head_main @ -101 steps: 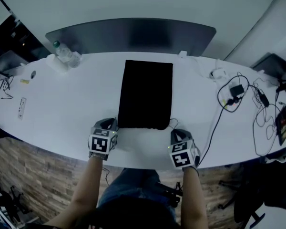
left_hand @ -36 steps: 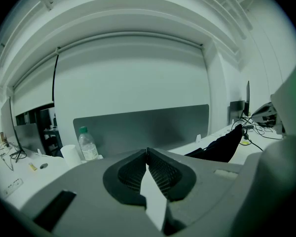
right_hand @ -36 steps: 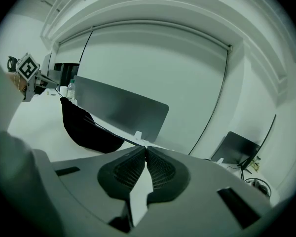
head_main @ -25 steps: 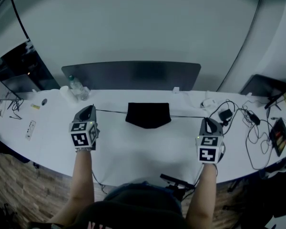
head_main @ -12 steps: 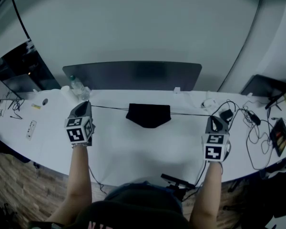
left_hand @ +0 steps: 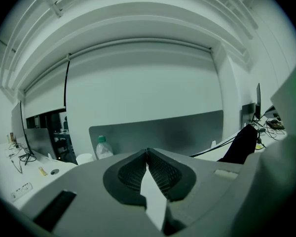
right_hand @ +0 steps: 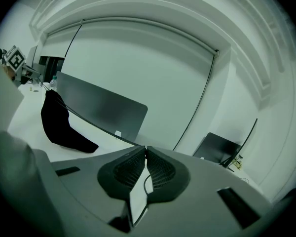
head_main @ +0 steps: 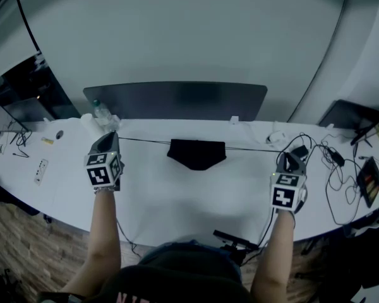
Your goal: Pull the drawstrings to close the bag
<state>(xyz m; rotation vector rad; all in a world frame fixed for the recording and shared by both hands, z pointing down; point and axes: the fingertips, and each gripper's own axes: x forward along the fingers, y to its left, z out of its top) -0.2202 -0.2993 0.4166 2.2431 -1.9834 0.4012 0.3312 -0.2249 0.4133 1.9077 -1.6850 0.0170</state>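
The black drawstring bag (head_main: 196,153) hangs bunched at mid-table, its mouth gathered narrow between two taut strings. The left drawstring (head_main: 142,141) runs to my left gripper (head_main: 113,135), whose jaws are shut on it. The right drawstring (head_main: 252,149) runs to my right gripper (head_main: 290,154), shut on that string too. In the left gripper view the bag (left_hand: 244,144) shows at the right, and its string (left_hand: 212,148) leads behind the closed jaws (left_hand: 147,151). In the right gripper view the bag (right_hand: 59,125) is at the left, its string (right_hand: 103,127) leading to the closed jaws (right_hand: 146,147).
The white table (head_main: 189,197) has a grey partition panel (head_main: 177,100) along its far edge. A water bottle (head_main: 101,112) stands behind my left gripper. Tangled cables with a charger (head_main: 322,160) and a dark tablet (head_main: 371,180) lie at the right. A power strip (head_main: 40,171) lies far left.
Four seconds ago the bag lay flat and long on the table. Over the last second both grippers spread a little further apart, and the strings stayed taut.
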